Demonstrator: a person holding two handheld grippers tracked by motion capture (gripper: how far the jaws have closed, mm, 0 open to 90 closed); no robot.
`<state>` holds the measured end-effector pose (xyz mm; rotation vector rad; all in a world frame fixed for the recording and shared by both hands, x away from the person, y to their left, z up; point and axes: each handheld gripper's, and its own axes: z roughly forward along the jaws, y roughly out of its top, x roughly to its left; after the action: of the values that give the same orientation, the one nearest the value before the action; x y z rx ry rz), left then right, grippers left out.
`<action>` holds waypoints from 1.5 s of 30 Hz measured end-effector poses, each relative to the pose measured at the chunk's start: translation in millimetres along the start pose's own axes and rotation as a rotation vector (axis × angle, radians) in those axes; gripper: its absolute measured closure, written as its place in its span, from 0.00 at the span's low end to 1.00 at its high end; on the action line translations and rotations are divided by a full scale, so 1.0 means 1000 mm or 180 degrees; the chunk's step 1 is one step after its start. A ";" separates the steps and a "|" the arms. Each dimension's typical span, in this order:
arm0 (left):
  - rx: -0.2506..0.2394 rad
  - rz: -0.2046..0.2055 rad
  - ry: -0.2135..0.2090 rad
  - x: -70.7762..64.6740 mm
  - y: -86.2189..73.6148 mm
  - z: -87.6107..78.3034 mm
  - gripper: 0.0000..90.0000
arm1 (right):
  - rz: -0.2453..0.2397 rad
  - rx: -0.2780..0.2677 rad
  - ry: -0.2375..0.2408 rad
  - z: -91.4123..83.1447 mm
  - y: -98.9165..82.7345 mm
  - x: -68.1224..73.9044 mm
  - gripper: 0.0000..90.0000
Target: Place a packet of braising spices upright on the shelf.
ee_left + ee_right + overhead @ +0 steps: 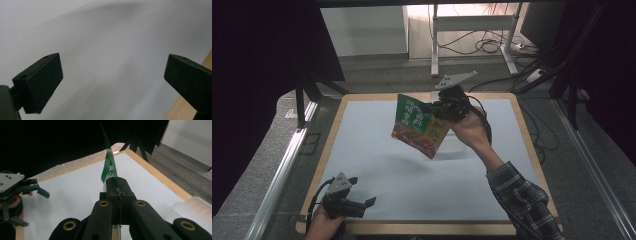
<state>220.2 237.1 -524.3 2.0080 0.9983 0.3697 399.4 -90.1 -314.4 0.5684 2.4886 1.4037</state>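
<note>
One pouch (418, 125), green at the top with a food picture below, hangs in the air over the far middle of the mat (377, 165), touching nothing but the tool that carries it. It is held by its right edge, so its printed face is turned toward the person and its lower corner droops toward the mat. In the right gripper view the pouch (108, 167) shows edge-on as a thin green blade rising from between the jaws, which are pressed flat together on it: a thin, limp packet needs that tight pinch at an edge or it would slip out. The right gripper (437, 109) reaches in from the pouch's right, the hand (472, 131) and checked sleeve (522, 200) trailing back toward the near right of the mat. A clear plastic thing (192, 210) lies just under and behind the pouch; what it is cannot be made out. Well away from the pouch, at the mat's near left corner, the left gripper (362, 202) waits low with its jaws wide apart and nothing between them, only bare mat (107, 50), probably parked there until a second grip is wanted.
</note>
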 end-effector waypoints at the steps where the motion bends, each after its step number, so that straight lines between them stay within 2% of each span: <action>1: 0.0005 0.0007 0.0001 0.000 0.000 0.000 0.02 | -0.0001 -0.0006 -0.0004 0.001 0.002 -0.001 0.99; 7: 0.0013 0.0018 0.0005 -0.001 0.000 0.000 0.02 | 0.0068 -0.0072 0.0003 0.015 0.013 -0.019 0.99; 14: 0.0018 0.0028 0.0003 -0.001 0.000 0.001 0.02 | 0.0060 -0.0100 -0.0065 0.028 0.027 -0.034 0.99; 29: 0.0028 0.0034 -0.0008 -0.002 0.000 0.001 0.03 | 0.0053 -0.0191 -0.0316 0.050 0.047 -0.083 0.99; 38: 0.0047 0.0065 -0.0008 -0.002 0.000 0.001 0.03 | 0.0005 -0.0115 -0.0418 0.048 0.042 -0.112 0.99; 45: 0.0044 0.0065 -0.0010 -0.002 0.000 0.001 0.03 | -0.0033 -0.0008 -0.0411 0.036 0.028 -0.121 0.99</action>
<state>219.6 234.5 -524.6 2.0317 0.9817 0.3717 527.7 -102.4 -307.8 0.6239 2.3850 1.3224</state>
